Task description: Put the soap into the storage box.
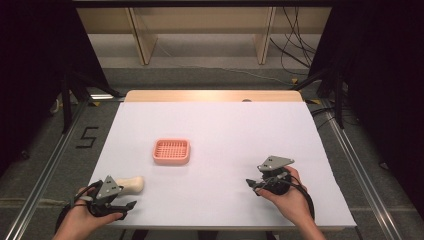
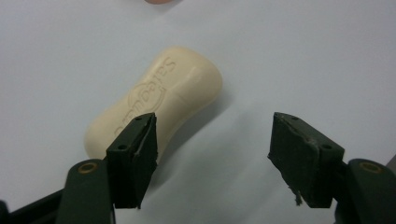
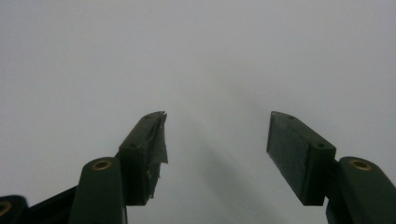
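Both tongs gape wide and empty: left tongs (image 2: 212, 140) just beside a cream soap bar (image 2: 154, 100), right tongs (image 3: 217, 140) over bare white table (image 1: 225, 125).

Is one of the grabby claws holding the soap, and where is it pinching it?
No, nothing is held. The left gripper is open, with the soap lying beyond one jaw, not pinched. The right gripper is open over the bare table.

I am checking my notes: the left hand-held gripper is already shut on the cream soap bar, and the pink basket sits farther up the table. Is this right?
Not quite. The left hand-held gripper is open, not shut on the soap bar; the left gripper view shows the bar lying ahead of one jaw, ungripped. The pink basket does sit farther up the table.
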`<state>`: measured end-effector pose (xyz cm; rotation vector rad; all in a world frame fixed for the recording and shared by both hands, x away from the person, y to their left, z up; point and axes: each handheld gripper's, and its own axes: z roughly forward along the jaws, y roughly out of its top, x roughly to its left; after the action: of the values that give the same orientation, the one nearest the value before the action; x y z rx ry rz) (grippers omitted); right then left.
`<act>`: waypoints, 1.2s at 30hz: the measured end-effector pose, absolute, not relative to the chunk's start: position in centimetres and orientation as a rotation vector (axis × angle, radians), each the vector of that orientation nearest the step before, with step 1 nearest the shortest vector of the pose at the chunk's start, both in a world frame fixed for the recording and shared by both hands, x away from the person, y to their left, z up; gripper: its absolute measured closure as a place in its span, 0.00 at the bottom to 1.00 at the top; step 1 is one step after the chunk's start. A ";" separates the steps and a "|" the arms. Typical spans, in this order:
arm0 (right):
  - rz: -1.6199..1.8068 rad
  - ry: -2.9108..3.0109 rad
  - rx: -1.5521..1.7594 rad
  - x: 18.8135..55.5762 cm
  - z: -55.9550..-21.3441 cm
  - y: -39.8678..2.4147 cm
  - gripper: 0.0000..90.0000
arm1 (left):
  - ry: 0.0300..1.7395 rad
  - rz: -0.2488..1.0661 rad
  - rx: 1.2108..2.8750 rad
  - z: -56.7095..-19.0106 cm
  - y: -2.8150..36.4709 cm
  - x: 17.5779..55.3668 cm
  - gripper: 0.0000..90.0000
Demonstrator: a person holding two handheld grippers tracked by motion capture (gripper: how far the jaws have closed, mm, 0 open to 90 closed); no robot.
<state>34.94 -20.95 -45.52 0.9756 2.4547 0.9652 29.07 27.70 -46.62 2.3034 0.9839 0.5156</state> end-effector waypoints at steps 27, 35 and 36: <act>0.946 2.470 0.986 35.1 -45.8 -21.0 0.40 | 0.741 0.260 2.786 -42.5 29.0 34.5 0.33; 0.943 2.484 0.979 35.1 -45.9 -20.8 0.40 | 0.549 0.231 2.978 -42.3 27.8 36.1 0.35; 0.942 2.483 0.978 35.1 -45.9 -20.8 0.40 | 0.539 0.232 2.984 -42.3 27.7 36.4 0.35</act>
<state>35.13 -20.82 -45.94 0.9779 2.4830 0.9425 36.35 27.73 -42.25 2.9839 0.5392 0.2323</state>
